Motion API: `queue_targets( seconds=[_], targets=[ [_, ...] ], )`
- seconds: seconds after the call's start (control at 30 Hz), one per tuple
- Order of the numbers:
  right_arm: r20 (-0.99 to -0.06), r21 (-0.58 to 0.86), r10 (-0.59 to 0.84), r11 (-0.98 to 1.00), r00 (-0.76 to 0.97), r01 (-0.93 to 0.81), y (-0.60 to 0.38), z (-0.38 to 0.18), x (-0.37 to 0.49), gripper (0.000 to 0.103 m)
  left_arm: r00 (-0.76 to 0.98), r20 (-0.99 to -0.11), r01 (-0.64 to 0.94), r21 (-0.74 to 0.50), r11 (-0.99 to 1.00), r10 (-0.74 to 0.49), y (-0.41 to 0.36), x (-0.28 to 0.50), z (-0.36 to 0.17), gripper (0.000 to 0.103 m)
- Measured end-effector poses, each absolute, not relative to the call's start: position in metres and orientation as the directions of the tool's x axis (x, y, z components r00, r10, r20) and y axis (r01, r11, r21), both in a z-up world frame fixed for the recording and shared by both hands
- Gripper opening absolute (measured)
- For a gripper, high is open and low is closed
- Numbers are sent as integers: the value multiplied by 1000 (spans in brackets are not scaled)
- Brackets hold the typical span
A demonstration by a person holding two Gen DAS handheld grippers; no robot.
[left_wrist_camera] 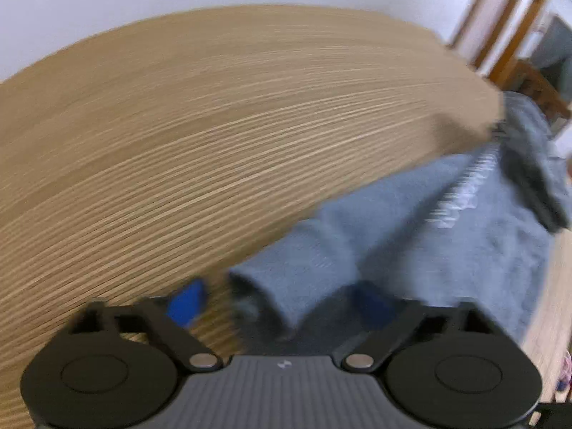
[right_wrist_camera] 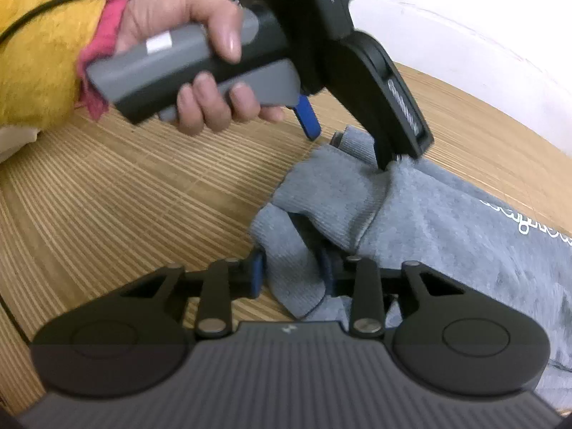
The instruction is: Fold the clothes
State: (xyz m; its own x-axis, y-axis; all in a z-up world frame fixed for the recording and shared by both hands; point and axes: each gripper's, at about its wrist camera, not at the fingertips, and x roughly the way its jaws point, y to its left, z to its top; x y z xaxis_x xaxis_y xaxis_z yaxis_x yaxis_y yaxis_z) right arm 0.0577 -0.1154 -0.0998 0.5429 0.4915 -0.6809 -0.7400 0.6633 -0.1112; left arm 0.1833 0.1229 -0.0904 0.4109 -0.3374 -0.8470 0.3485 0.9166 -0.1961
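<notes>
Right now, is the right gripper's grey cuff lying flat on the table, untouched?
No: in the right wrist view the right gripper has its blue pads on either side of a fold of the grey garment's ribbed cuff, pinching it.

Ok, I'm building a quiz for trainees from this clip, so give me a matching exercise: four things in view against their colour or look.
Things:
1. sweater
2. table
3. person's sleeve
4. pads of the tongs

Looks:
A. yellow and fluffy
B. blue
C. grey with white lettering
D. pale striped wood

Pairs: 1-C, 2-D, 3-A, 4-B
</notes>
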Motion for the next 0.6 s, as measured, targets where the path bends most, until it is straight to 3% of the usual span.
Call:
queue_targets(
  seconds=[0.03, 0.13, 0.4, 0.6],
  targets=[
    [-679, -102, 495, 668, 543, -737, -117, -99, 58, 29, 397, -843, 366, -218, 905, -364, 119, 182, -89, 44],
    [-671, -58, 517, 679, 532, -732, -122, -95, 61, 26, 402, -831, 372, -235, 898, -384, 119, 178, -84, 28],
    [-560, 212, 674, 679, 482, -703, -197, -37, 70, 25, 416, -750, 304, -419, 855, -515, 143, 168, -43, 23],
    [-448, 262, 716, 677, 535, -688, -242, 2, 67, 24, 442, -685, 380, -443, 812, -580, 111, 169, 9, 20]
  ],
)
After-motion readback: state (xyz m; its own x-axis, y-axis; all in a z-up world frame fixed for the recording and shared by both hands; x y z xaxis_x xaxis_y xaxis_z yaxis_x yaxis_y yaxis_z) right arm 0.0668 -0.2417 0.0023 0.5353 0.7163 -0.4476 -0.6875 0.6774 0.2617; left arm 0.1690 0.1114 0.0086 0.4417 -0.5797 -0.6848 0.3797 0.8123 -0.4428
